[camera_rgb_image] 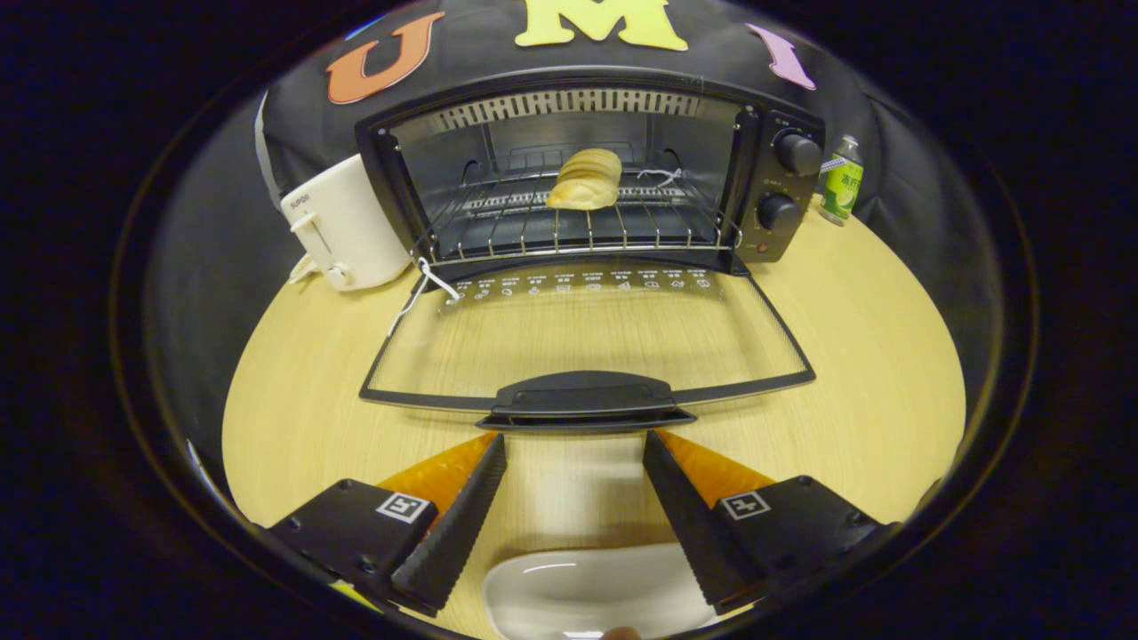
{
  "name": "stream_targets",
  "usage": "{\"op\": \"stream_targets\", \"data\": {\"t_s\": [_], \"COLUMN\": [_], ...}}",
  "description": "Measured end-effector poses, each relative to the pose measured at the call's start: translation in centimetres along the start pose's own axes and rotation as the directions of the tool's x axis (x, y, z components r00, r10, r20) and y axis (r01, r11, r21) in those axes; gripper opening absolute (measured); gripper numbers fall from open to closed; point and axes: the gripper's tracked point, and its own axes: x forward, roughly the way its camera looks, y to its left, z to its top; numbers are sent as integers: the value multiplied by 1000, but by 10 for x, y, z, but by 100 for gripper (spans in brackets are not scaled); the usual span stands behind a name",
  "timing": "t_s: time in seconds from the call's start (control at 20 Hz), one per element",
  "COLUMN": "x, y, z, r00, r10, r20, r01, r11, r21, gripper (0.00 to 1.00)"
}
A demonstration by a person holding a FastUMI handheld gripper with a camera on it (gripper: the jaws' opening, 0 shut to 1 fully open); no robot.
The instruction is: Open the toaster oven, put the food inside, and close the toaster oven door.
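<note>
Nearest to us is a white dish (591,591), lying on the table (853,373) under and between the two fingers; we see only its far rim and part of the bowl. We can't tell what, if anything, sits in it.

Gripper (576,458) is spread wide, nothing between the fingers (462,511), tips apart and touching nothing. It points straight at the oven, tips just short of the door handle (582,396), not touching it.

Oven (569,178) stands at the back of the table against the wall, black, door (587,342) dropped fully open and lying flat toward us, glass panel showing the wood below. We see a row of small icons along the hinge edge of the glass. Inside, a wire rack (569,227) spans the cavity. Bread (585,180), pale gold and ridged, sits on the rack about mid-width, toward the back. Two knobs (797,153) on the right-hand panel, one above the other.

Around it: white toaster (347,227) just left of the oven, close to its side. White string (425,280) hangs from the door's left hinge corner onto the table. Green can (841,180) upright right of the oven, near the wall.

Between fingers and handle we see only bare wood.
</note>
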Motion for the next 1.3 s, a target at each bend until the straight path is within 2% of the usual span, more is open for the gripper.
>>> {"op": "stream_targets", "data": {"t_s": [0.5, 0.85, 0.95, 1.05, 1.15, 1.2, 1.3], "x": [-10, -37, -53, -75, -100, -115, -131], "y": [0, 2, 4, 3, 2, 4, 15], "z": [6, 29, 48, 78, 99, 104, 112], "r00": [999, 981, 956, 889, 818, 795, 771], "r10": [-22, -81, -100, -113, -127, -123, -93], "r20": [30, 176, 277, 445, 561, 594, 630], "r01": [23, 95, 133, 197, 249, 243, 207], "r11": [999, 993, 986, 969, 957, 962, 972], "r21": [-26, -74, -105, -148, -146, -126, -109], "gripper": [100, 100, 100, 100, 100, 100, 100]}}
